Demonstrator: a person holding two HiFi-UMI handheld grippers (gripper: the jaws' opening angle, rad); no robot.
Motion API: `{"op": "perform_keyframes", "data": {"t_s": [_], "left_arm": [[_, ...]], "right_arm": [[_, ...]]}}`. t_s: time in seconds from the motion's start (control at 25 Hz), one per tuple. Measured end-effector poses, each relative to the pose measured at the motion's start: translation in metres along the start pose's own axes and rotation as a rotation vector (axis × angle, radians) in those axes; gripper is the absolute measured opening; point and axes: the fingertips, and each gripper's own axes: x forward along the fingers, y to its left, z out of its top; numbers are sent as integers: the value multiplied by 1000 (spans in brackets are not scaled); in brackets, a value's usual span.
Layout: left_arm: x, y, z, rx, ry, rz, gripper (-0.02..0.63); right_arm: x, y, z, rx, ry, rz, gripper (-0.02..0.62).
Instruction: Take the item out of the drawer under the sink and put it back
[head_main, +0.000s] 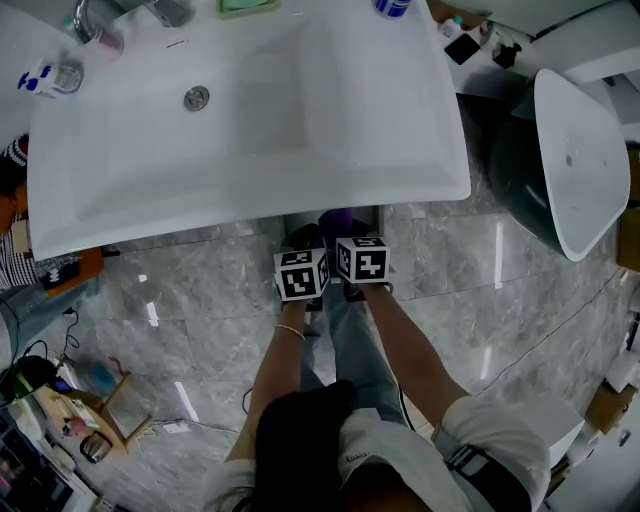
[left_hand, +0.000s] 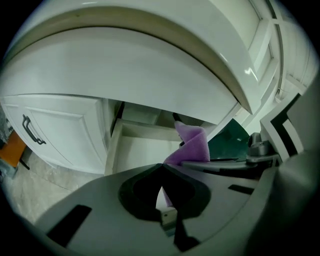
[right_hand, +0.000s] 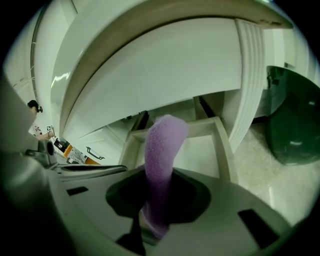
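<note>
A purple cloth (right_hand: 162, 150) stands up from between the jaws of my right gripper (right_hand: 159, 176), which is shut on it. In the left gripper view the same cloth (left_hand: 192, 145) reaches down to the tips of my left gripper (left_hand: 161, 172). Its jaws are nearly together, with a pale lilac strip in the slit between them. Both grippers hang side by side in front of the open white drawer (left_hand: 137, 150) under the sink (head_main: 250, 110). From the head view the left gripper (head_main: 305, 242) and right gripper (head_main: 356, 228) sit just below the sink's front edge, with the cloth (head_main: 340, 216) peeking out.
A white cabinet door with a dark handle (left_hand: 31, 131) is left of the drawer. A dark green bin with a white lid (head_main: 575, 160) stands on the grey marble floor at the right. The person's legs are under the grippers. Clutter lies at the lower left (head_main: 60, 410).
</note>
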Motion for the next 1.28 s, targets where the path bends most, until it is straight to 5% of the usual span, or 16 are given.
{"op": "perform_keyframes", "data": {"t_s": [0.32,1.0,1.28], "left_arm": [[29,13,3,-95,29,-4,3],[65,26,-18,-66,126,5,3],[62,23,-13,-70,119,-3,3]], "right_arm": [[31,-13,5,25,18,-1,95],[66,-31,-13,18,105,-21,102],[61,-23,-12,19,98,32,143]]}}
